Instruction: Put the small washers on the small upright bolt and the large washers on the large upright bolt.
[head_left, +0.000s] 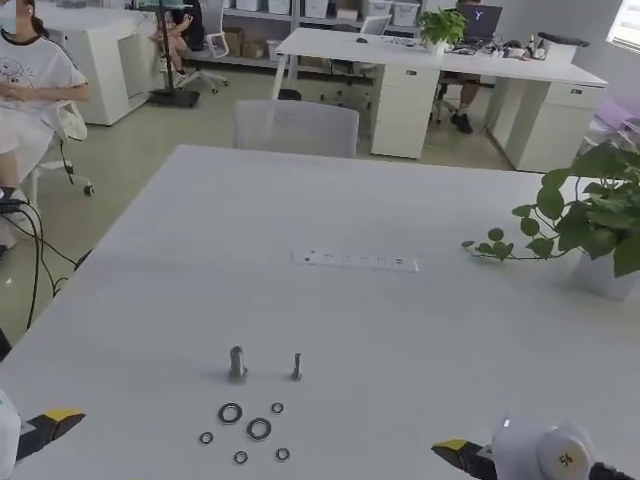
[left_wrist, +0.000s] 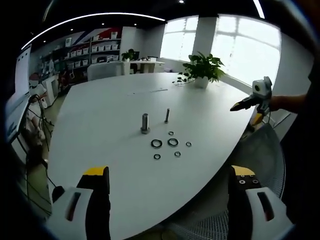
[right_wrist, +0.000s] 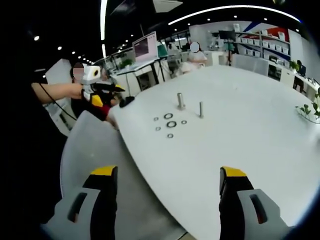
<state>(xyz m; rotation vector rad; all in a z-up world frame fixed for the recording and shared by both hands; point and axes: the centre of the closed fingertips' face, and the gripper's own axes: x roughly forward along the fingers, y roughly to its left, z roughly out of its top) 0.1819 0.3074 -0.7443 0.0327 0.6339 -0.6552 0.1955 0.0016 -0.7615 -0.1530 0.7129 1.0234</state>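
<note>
I can read 2 things. A round sticker (head_left: 566, 460) on the right gripper (head_left: 452, 450), seen in the head view, carries a number that looks like 54; the 2nd digit is unsure. A dark screen (head_left: 481, 20) on the far desk (head_left: 330, 45) shows a pale letter Y. Marks on the power strip (head_left: 355, 262) mid-table (head_left: 200, 250) are too small to read.

Left gripper (left_wrist: 169, 171) and right gripper (right_wrist: 168, 172) hold jaws wide.

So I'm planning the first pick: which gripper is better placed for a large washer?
Left, marginally: the left gripper sits slightly nearer the large washer and large bolt, its jaws open.
</note>
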